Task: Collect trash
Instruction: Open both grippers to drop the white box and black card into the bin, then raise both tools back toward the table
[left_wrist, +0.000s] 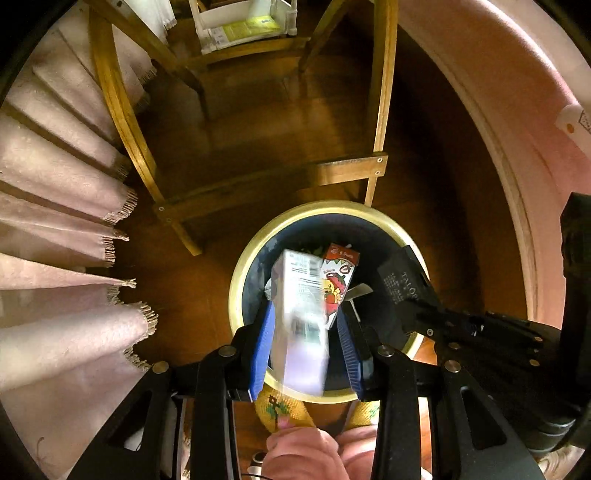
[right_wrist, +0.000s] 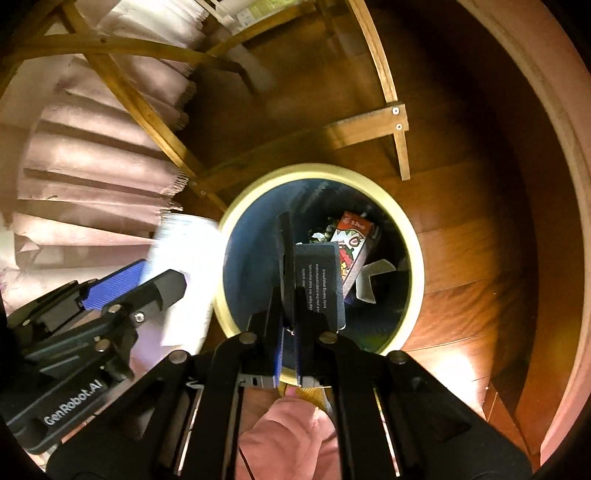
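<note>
Two grippers hang over the bin (left_wrist: 236, 280) on the wooden floor. Left wrist view: my left gripper (left_wrist: 306, 350) is spread, the white carton (left_wrist: 301, 314) blurred between its pads, apparently dropping; a strawberry carton (left_wrist: 338, 280) already lies inside. Right wrist view: my right gripper (right_wrist: 290, 280) pinches a black card (right_wrist: 319, 284) above the bin's opening. I judge the deposit step in hand; next, release the card.
</note>
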